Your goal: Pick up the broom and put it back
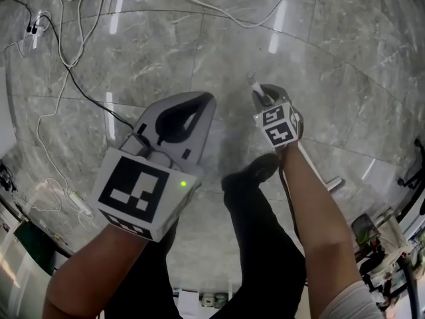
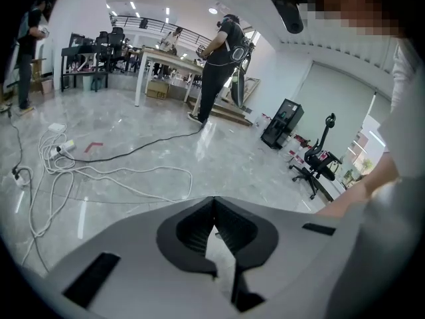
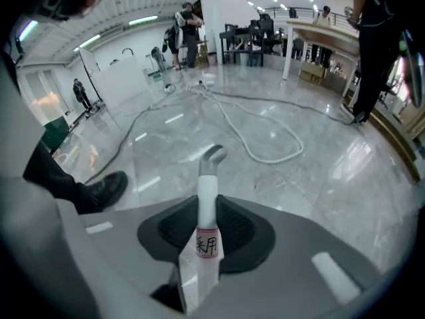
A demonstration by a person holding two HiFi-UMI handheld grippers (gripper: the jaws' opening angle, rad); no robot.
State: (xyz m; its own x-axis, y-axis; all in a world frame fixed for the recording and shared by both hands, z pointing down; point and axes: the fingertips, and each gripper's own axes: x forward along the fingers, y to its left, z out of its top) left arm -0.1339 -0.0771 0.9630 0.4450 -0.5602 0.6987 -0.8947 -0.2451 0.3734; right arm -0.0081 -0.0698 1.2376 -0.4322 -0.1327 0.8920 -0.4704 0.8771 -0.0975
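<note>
The broom's white handle (image 3: pixel 208 195) ends in a grey hooked cap (image 3: pixel 214 155) and bears a small red-edged label. It stands between the pads of my right gripper (image 3: pixel 208 211), which is shut on it. In the head view the right gripper (image 1: pixel 262 97) is at centre right, low over the floor, with the grey cap (image 1: pixel 253 82) poking out beyond it and the shaft (image 1: pixel 320 170) running back under the forearm. The brush end is hidden. My left gripper (image 1: pixel 202 100) hangs apart to the left, its jaws shut (image 2: pixel 213 201) and holding nothing.
Grey marble floor all round. White and black cables (image 1: pixel 73 18) loop at the upper left, with a power strip (image 1: pixel 32 35). The holder's black shoe (image 1: pixel 255 168) is beside the right gripper. Farther off are a cable loop (image 3: pixel 265 145), an office chair (image 2: pixel 319 161), tables (image 2: pixel 166 62) and a standing person (image 2: pixel 219 58).
</note>
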